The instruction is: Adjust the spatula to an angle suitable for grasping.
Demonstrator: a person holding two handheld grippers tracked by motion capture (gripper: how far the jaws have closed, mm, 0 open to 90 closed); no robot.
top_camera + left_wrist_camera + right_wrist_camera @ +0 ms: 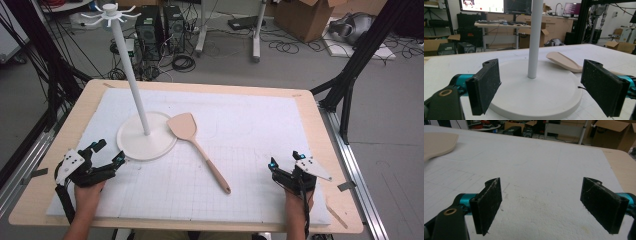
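Nearest the high camera, two forearms came in from the bottom edge, each hand holding a tool. On the left, the left tool (111,152) lay near the front left corner of the table (45,185), its jaws spread wide with nothing between them, angled toward the white stand's round base (131,142). One jaw tip sat just beside that base's rim; whether it touched, the pictures did not show. In the left tool's own view the two black pads (486,85) stood far apart on either side of the base, and the stand's white pole (534,37) rose straight up from the middle of it.

On the other side, the right tool (284,161) rested near the front right of the white mat (250,125), jaws likewise released and empty. Its own view looked across bare mat between the two parted pads (487,205).

Between the two tools lay the beige spatula (197,147), flat on the mat. Its broad blade sat just beside the stand's base on the right, and its handle ran diagonally toward the person, ending well apart from the right tool. At the pole's top, a ring of short white hooks (110,12) spread outward.
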